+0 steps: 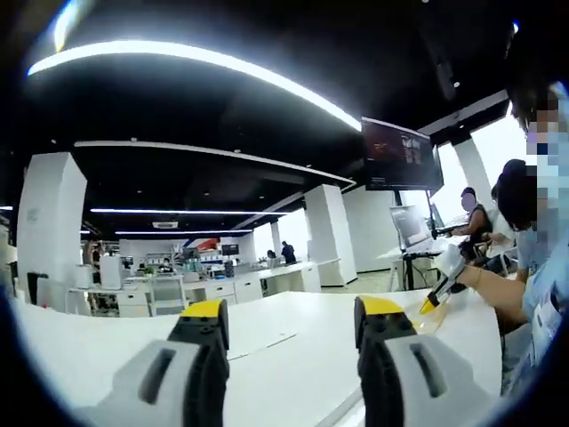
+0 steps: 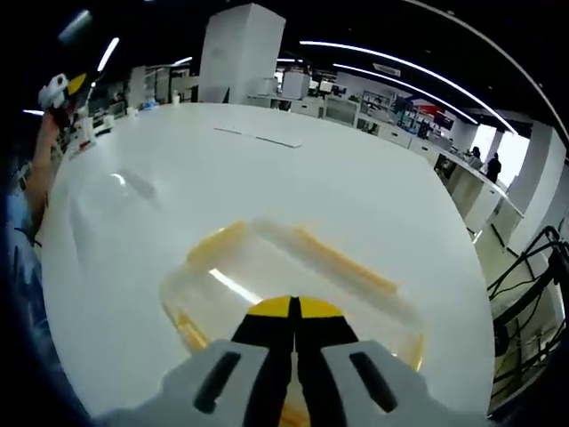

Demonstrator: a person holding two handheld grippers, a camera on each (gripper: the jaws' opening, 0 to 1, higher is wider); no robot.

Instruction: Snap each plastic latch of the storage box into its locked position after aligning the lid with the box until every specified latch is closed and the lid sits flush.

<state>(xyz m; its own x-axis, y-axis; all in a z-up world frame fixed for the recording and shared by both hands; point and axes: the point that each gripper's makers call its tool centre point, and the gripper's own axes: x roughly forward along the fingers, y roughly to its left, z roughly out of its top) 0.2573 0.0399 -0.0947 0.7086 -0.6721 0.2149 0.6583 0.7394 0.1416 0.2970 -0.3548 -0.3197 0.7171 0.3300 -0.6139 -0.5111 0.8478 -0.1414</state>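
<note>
Two grippers are in play, and they stand quite differently. In the left gripper view the left gripper (image 1: 292, 325) is spread wide, yellow-tipped jaws well apart and holding nothing, aimed level across the white table (image 1: 284, 356) into the room. To its right a person (image 1: 533, 258) at the table's edge holds another yellow-tipped tool (image 1: 442, 286). In the right gripper view the right gripper (image 2: 293, 311) has its jaws pressed together, tips touching, poised over the near edge of the storage box (image 2: 293, 276); whether anything is pinched between them I cannot tell. The clear box lies flat on the table with its lid (image 2: 267, 267) on and pale yellow latches (image 2: 342, 258) along its sides.

The risk from here, as I judge it, is pressing a latch while the lid sits slightly askew, so one side snaps and the other rides up. With the left gripper away from the box, nothing braces it, and it may slide on the smooth top.

The table is wide, white and glossy. Beyond are white pillars (image 1: 52, 222), desks, a hanging screen (image 1: 400, 156) and long ceiling light strips (image 1: 196, 67)
</note>
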